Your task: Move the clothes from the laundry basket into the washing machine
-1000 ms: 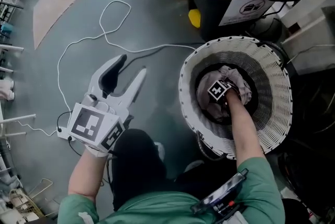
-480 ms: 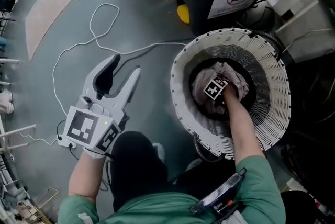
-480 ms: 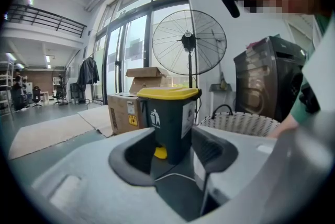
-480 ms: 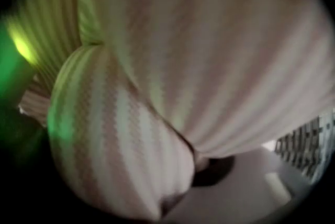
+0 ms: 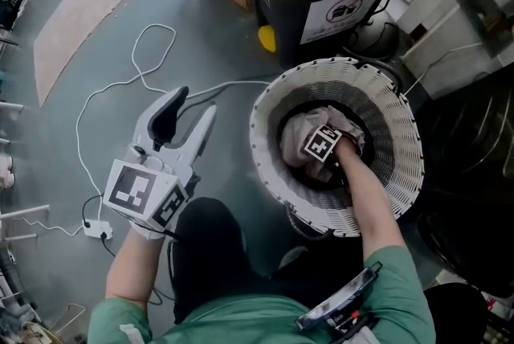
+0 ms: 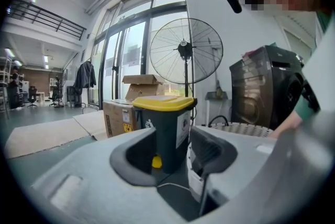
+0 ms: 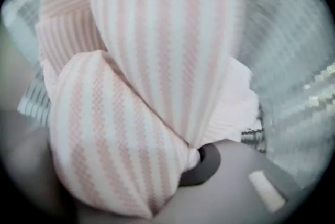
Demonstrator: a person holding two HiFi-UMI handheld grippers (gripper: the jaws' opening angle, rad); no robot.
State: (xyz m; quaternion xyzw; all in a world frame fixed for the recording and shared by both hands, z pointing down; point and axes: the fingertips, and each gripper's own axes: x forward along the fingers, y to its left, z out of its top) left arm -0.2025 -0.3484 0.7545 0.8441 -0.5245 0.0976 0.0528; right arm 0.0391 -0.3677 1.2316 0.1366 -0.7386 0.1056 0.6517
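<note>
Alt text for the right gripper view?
A pink-and-white striped cloth fills the frame, pinched in the right gripper, whose jaws have just been closing on it. The white laundry basket wall shows behind.

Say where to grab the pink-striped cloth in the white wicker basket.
A bunched top fold of the pink-striped cloth, from straight above: the tall walls of the white wicker basket block the sides. The right gripper has just closed its jaws on one.
</note>
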